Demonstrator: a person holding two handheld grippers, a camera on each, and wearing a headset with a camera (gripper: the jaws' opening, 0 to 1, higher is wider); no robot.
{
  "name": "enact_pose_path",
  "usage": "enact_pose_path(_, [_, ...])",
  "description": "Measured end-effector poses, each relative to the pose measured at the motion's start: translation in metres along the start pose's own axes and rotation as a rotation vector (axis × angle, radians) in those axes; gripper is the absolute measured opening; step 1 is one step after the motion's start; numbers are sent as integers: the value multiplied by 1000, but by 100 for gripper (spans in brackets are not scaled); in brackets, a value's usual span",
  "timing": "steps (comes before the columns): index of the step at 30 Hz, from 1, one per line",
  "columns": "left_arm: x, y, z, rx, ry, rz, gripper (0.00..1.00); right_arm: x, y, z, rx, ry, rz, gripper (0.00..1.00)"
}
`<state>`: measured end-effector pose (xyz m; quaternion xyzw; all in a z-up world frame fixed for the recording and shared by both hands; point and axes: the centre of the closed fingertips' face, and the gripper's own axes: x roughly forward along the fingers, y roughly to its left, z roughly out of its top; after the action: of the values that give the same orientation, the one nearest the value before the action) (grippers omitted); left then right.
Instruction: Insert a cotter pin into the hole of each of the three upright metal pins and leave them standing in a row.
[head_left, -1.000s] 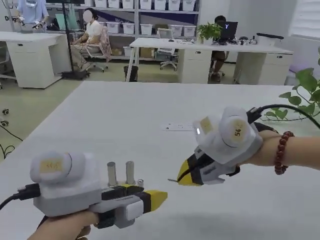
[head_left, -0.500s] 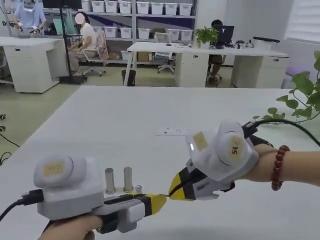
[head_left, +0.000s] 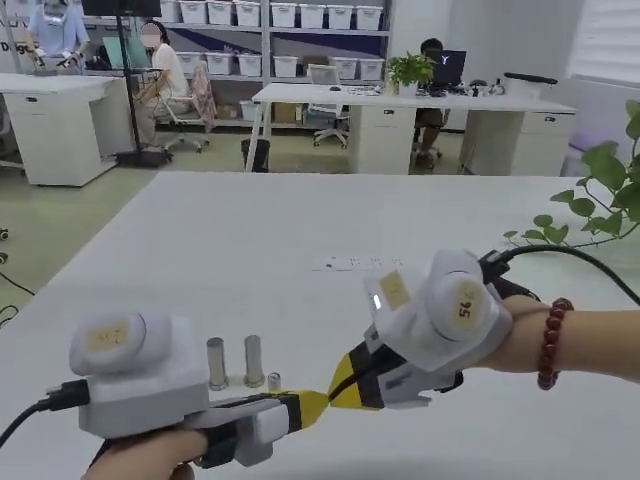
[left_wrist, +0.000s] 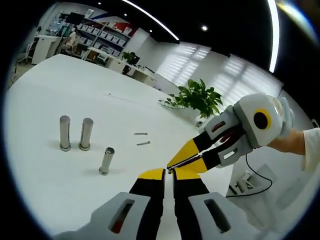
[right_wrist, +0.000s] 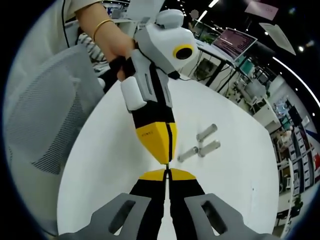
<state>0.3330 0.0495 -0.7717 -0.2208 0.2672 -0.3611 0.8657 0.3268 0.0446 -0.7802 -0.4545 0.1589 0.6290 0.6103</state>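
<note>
Smooth white table (head_left: 300, 220) bears three cylindrical metal pins (left_wrist: 86, 134).

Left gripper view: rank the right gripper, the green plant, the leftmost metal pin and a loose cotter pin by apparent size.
1. right gripper, enlarged by nearness to the camera
2. green plant
3. leftmost metal pin
4. loose cotter pin; the two lying there look alike
</note>
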Motion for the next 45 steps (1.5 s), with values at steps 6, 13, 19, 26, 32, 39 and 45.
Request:
enact_pose_path(6, [1,0,-4,-4,13,0,1,1,2,0,-3,0,-2,2])
enact_pose_path(13, [1,0,-7,19,22,-1,0,2,4,-1,5,1,-2,2])
enact_pose_path(19, [0,0,-8,52,23,-4,0,2,5,0,11,-10,-6,3])
enact_pose_path(26, [-3,0,-8,121,14,-5,0,3,4,2,16,-21,-19,6])
enact_pose_path(32, [-5,2,-12,235,26,6,0,2,5,1,122,-55,-7,9])
enact_pose_path(39, [-6,5,-19,365,49,15,0,2,8,-3,178,-66,13,10])
enact_pose_path(45, [-7,6,-23,458,76,9,0,2,12,-8,216,-69,33,11])
